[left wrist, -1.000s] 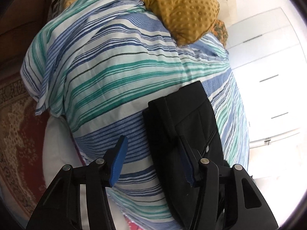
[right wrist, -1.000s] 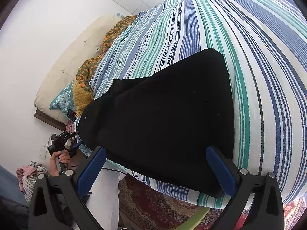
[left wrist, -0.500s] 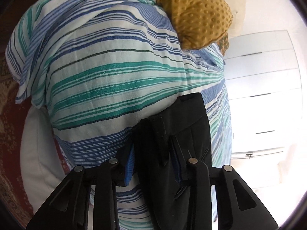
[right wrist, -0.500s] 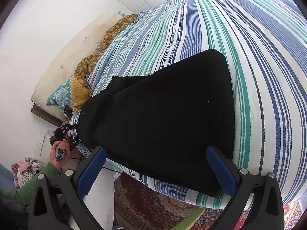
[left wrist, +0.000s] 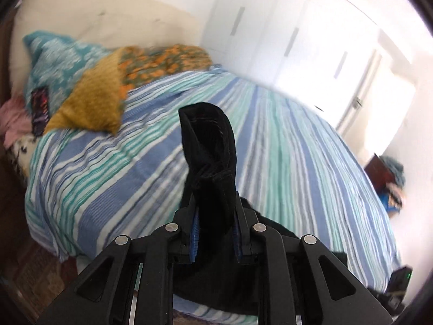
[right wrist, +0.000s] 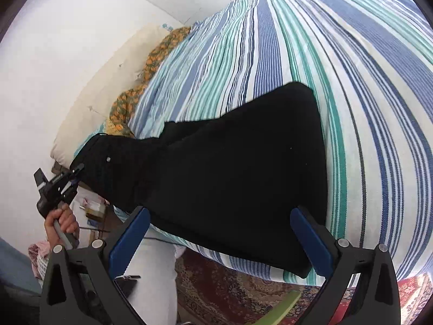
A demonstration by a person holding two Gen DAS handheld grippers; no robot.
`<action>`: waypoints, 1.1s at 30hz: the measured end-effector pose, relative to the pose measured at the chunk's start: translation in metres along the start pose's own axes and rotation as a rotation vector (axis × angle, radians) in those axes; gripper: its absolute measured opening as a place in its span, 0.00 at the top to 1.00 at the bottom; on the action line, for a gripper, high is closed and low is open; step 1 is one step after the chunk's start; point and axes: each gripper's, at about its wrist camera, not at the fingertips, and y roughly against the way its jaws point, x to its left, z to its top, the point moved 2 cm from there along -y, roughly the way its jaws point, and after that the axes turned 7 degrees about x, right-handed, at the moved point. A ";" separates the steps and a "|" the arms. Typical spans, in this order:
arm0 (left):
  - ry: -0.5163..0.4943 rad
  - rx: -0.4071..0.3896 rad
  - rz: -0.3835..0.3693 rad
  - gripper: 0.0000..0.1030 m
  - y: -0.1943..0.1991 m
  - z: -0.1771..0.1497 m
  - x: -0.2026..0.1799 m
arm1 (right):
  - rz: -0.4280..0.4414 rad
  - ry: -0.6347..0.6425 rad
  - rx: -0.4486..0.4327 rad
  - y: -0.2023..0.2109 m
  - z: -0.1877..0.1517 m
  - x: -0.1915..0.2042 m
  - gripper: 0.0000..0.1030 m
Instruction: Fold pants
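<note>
Left gripper (left wrist: 215, 228): jaws closing on a bunched end of black pants (right wrist: 230, 168), lifted off striped bedspread (left wrist: 113, 168); person's hand (right wrist: 61, 223) grips handle, lower left.
Right gripper (right wrist: 220, 239): wide open, nothing held, hovers at near bed edge.
Pants: rest lies flat at near edge.
Room: bare spread beyond; pillows (left wrist: 89, 103) at headboard.

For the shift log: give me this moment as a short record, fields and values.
surface: striped bedspread
garment: black pants, lying flat except one end
left gripper: jaws closing on a bunched end of the pants, lifted off the bed
right gripper: open, holds nothing, at the near edge of the pants
pillows: mustard pillow at the head of the bed
</note>
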 end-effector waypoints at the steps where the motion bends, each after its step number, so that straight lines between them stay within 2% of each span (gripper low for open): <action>1: -0.067 0.005 -0.024 0.82 0.002 -0.004 -0.026 | 0.031 -0.006 -0.041 0.011 0.001 0.002 0.01; 3: -0.178 0.035 -0.100 0.82 -0.004 -0.015 -0.078 | 0.051 0.010 -0.122 0.032 0.001 0.006 0.01; 5: -0.270 0.076 -0.169 0.82 -0.015 -0.033 -0.126 | 0.027 0.033 -0.183 0.049 0.000 0.008 0.01; 7: -0.375 0.125 -0.203 0.82 -0.035 -0.059 -0.170 | -0.009 0.035 -0.233 0.062 0.000 0.005 0.01; 9: -0.436 0.212 -0.234 0.82 -0.067 -0.089 -0.201 | -0.024 0.008 -0.276 0.073 0.001 -0.003 0.01; 11: -0.516 0.292 -0.228 0.80 -0.098 -0.118 -0.221 | -0.031 -0.030 -0.303 0.083 0.002 -0.016 0.01; 14: -0.591 0.381 -0.167 0.74 -0.127 -0.150 -0.231 | -0.055 -0.093 -0.328 0.092 0.003 -0.033 0.01; 15: -0.591 0.394 -0.160 0.70 -0.124 -0.150 -0.230 | -0.056 -0.116 -0.338 0.095 0.003 -0.038 0.01; 17: -0.559 0.393 -0.200 0.60 -0.100 -0.142 -0.227 | -0.045 -0.150 -0.354 0.100 0.001 -0.044 0.01; 18: -0.530 0.375 -0.234 0.49 -0.086 -0.131 -0.219 | -0.042 -0.157 -0.359 0.103 0.000 -0.046 0.01; 19: -0.498 0.335 -0.248 0.43 -0.070 -0.118 -0.209 | -0.038 -0.161 -0.360 0.105 0.001 -0.046 0.01; 20: -0.467 0.282 -0.239 0.30 -0.058 -0.107 -0.204 | -0.025 -0.169 -0.355 0.106 0.003 -0.048 0.01; 21: -0.429 0.225 -0.214 0.23 -0.047 -0.092 -0.191 | 0.004 -0.178 -0.344 0.106 0.006 -0.048 0.01; 23: -0.343 0.167 -0.150 0.23 -0.041 -0.064 -0.161 | 0.090 -0.187 -0.303 0.098 0.010 -0.043 0.01; 26: -0.218 0.152 -0.044 0.25 -0.059 -0.041 -0.113 | 0.212 -0.171 -0.190 0.075 0.023 -0.029 0.01; 27: -0.203 0.158 0.010 0.31 -0.069 -0.040 -0.099 | 0.238 -0.164 -0.157 0.067 0.026 -0.025 0.01; 29: -0.194 0.222 0.073 0.45 -0.095 -0.052 -0.084 | 0.278 -0.168 -0.059 0.045 0.031 -0.018 0.01; 30: -0.182 0.299 0.066 0.56 -0.112 -0.061 -0.079 | 0.290 -0.181 0.005 0.032 0.032 -0.019 0.01; 31: -0.168 0.368 0.032 0.62 -0.124 -0.074 -0.078 | 0.291 -0.194 0.069 0.019 0.033 -0.020 0.01; 32: -0.169 0.420 -0.003 0.63 -0.132 -0.092 -0.082 | 0.280 -0.200 0.135 0.007 0.033 -0.020 0.01; 33: -0.201 0.430 -0.009 0.62 -0.137 -0.104 -0.090 | 0.254 -0.203 0.195 -0.005 0.032 -0.021 0.01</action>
